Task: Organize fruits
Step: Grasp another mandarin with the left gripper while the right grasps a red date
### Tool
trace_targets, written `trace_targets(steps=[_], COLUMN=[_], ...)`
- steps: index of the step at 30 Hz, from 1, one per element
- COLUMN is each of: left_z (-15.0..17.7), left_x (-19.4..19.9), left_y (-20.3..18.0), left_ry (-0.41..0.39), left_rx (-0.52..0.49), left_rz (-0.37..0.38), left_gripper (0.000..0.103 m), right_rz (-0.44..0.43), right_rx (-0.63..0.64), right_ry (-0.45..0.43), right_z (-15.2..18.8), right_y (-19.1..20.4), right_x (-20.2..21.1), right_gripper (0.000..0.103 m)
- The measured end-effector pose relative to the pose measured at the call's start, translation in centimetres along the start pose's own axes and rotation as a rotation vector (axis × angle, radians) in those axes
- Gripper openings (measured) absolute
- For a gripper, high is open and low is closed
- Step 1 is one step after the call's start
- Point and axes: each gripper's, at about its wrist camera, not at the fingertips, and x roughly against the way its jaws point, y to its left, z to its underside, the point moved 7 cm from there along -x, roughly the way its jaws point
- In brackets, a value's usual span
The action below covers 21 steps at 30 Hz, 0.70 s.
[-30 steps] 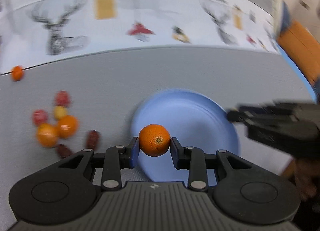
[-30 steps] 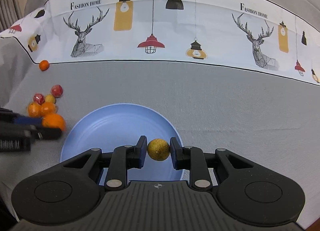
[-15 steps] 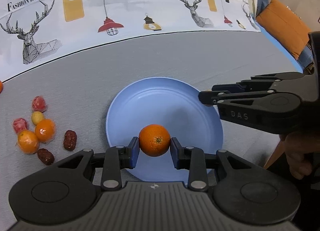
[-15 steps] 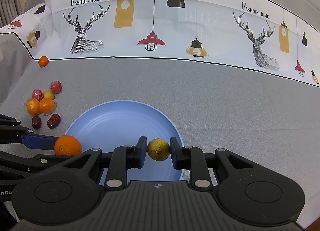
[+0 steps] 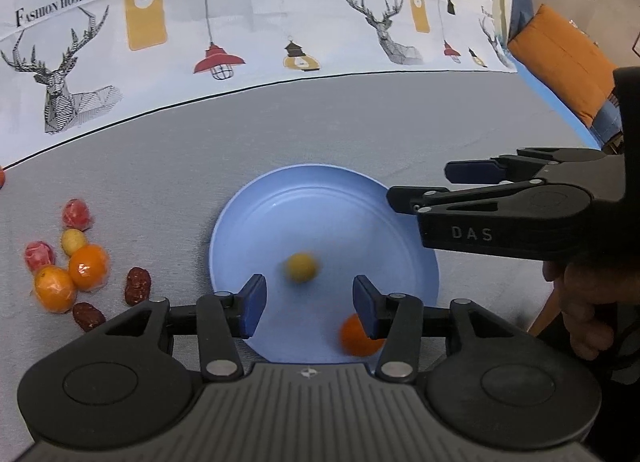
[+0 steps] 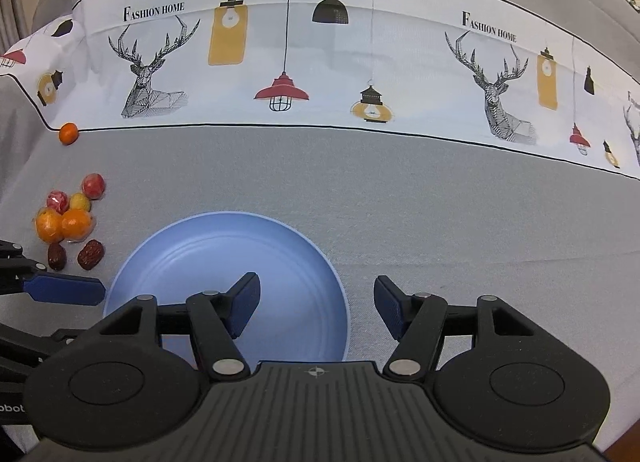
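A blue plate (image 5: pixel 320 202) lies on the grey cloth. In the left wrist view a blurred yellow fruit (image 5: pixel 301 268) and an orange (image 5: pixel 356 336) lie on it. My left gripper (image 5: pixel 308 304) is open and empty above the plate's near edge. My right gripper (image 6: pixel 316 304) is open and empty over the plate (image 6: pixel 224 246); it also shows from the side in the left wrist view (image 5: pixel 424 186). Neither fruit shows in the right wrist view.
A cluster of loose fruit lies left of the plate: two wrapped oranges (image 5: pixel 80 274), two red fruits (image 5: pixel 75 214), a small yellow one (image 5: pixel 73 242), two dark dates (image 5: pixel 138 285). A lone orange (image 6: pixel 68 133) sits far left by the printed cloth border (image 6: pixel 320 62).
Both grippers opened. The orange dropped from my left gripper and the yellow fruit from my right gripper onto the plate; both look blurred, still moving.
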Motion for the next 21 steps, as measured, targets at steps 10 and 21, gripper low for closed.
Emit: trace_targets(steps=[10,21], left_z=[-1.6,2.8], left_x=[4.7,6.1], left_y=[9.5,19.8], left_ry=[-0.175,-0.204], left_rx=[0.330,0.711], left_rz=[-0.186,-0.224], left_gripper=[0.009,0.009], right_rz=[-0.014,-0.210], right_rx=[-0.013,-0.021], right_ry=[-0.054,-0.161], right_z=[-1.0,-2.8], right_y=[0.5,4.5], right_x=[0.6,2.1], right_gripper=[0.051,0.032])
